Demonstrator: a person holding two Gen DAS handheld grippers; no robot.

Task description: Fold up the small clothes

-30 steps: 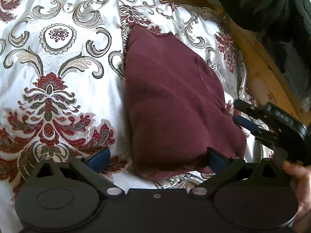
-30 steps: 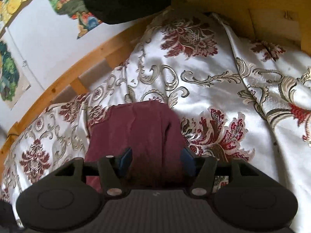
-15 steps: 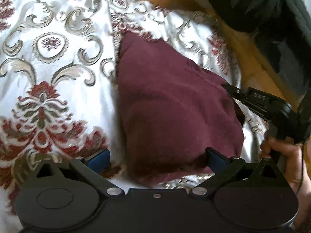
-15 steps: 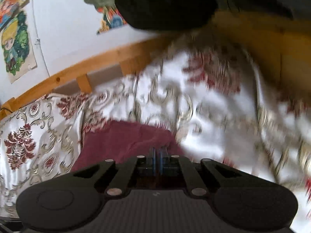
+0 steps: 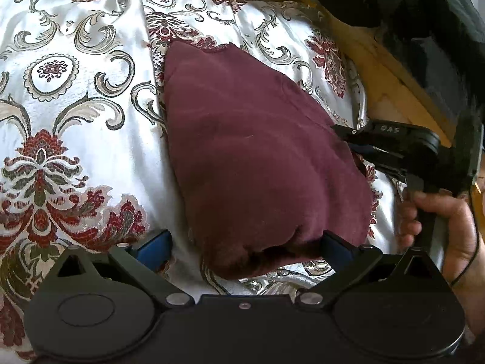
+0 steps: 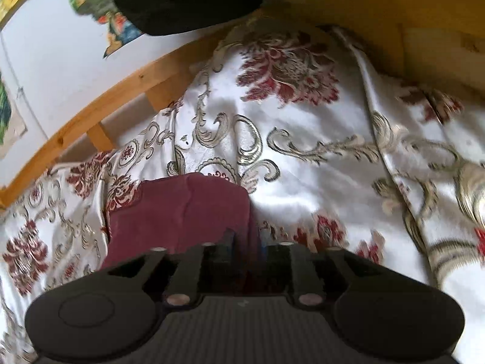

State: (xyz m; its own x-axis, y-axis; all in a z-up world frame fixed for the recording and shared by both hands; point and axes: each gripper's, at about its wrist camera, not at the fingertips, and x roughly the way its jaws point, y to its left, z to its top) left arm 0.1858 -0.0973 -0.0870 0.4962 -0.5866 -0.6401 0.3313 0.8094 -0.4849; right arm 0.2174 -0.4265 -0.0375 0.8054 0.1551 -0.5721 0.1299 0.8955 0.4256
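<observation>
A: What differs from 1 second ago?

B: The right gripper (image 6: 247,242). Back then its 2 fingers stood wide apart over the near edge of the maroon garment (image 5: 257,157). Half a second ago they had clamped fully together. Now they are drawn close with a fold of the maroon cloth between the blue pads (image 6: 263,242), so it grasps the garment's edge. That view is a little blurred, so how deep the bite goes I cannot tell.

A: And the left gripper (image 5: 245,242)?

B: Unchanged. Its jaws stay spread wide, 1 pad on the bedspread (image 5: 75,127), the other touching the garment's rounded near end. It grips nothing.

A: What does that mean for the fold?

B: My judgement: 1 side is now held and ready to be lifted over, while the left side is not yet taken. The fold itself is not begun; the cloth lies bunched but flat.

A: Where does the garment lie, and how does it point?

B: On the patterned bedspread, near the wooden bed frame (image 5: 391,69). In the left view its long axis runs from the rounded bulk by the left gripper away to the narrower far end at upper left. The right gripper, held by the person's hand (image 5: 448,227), meets it on the right flank, across that axis.
</observation>
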